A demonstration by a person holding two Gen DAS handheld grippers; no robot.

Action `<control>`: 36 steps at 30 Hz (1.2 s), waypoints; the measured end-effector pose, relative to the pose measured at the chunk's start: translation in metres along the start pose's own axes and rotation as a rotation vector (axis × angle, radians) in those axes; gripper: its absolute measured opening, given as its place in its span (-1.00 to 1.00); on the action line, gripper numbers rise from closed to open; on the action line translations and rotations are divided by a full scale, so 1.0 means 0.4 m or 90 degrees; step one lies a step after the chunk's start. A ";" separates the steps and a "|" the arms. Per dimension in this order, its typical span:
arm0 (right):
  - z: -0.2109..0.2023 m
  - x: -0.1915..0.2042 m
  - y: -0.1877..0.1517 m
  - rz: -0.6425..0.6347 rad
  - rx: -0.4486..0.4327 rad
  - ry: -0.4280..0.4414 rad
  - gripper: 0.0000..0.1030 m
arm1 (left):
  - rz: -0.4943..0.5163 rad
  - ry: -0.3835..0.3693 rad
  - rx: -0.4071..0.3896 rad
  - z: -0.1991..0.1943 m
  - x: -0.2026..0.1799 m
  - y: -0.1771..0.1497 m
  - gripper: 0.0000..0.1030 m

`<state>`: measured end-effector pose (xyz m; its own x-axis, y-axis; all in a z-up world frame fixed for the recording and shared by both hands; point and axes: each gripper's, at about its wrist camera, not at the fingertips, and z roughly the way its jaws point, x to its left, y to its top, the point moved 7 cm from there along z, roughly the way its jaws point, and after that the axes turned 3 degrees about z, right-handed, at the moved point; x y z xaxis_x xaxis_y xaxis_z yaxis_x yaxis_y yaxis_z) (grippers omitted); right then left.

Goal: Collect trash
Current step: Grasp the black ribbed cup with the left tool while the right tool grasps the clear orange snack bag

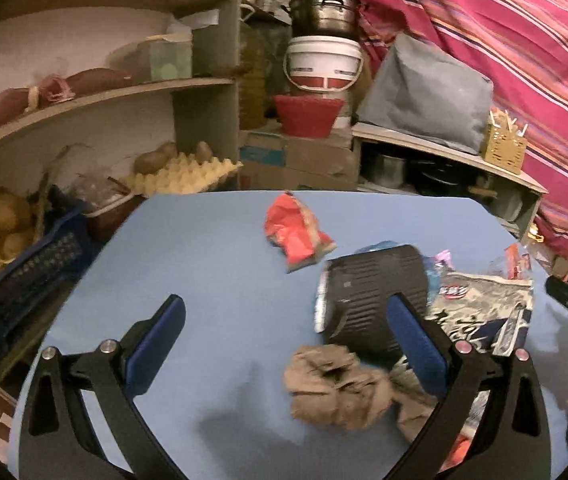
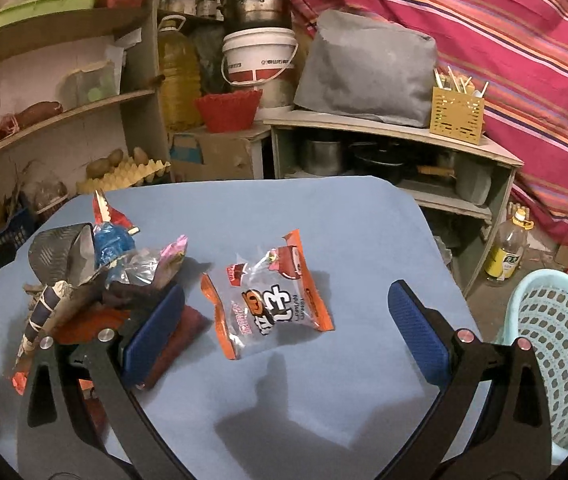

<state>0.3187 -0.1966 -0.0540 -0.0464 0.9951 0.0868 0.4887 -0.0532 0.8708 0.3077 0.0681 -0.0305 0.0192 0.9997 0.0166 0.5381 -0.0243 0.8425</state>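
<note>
Trash lies scattered on the blue table (image 2: pixel 323 216). My right gripper (image 2: pixel 285 332) hangs spread wide and empty just over the orange snack wrapper (image 2: pixel 272 300), between my pads. It looks light, crinkly and slick, so I would pinch a flat edge. My left gripper (image 1: pixel 284 340), also spread, hovers beside crumpled brown paper (image 1: pixel 331 392), which looks soft and easily squeezed.

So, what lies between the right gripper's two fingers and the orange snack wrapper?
Only bare blue tabletop with shadows, in the right wrist view. The right gripper is open, and the orange snack wrapper lies just ahead, between the fingers.
</note>
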 end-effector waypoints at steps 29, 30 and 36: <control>0.093 0.024 -0.036 -0.051 0.089 -0.016 0.92 | 0.022 -0.100 0.123 0.144 -0.140 -0.017 0.45; 0.100 0.027 -0.035 -0.053 0.094 -0.016 0.92 | 0.024 -0.100 0.123 0.144 -0.141 -0.018 0.45; 0.154 0.053 -0.030 -0.082 0.122 -0.037 0.92 | 0.033 -0.087 0.085 0.108 -0.129 0.003 0.44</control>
<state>0.3654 -0.1698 -0.0923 -0.0710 0.9961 -0.0519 0.6385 0.0854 0.7648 0.3437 0.0161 -0.0536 0.1591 0.9870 -0.0223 0.6407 -0.0861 0.7629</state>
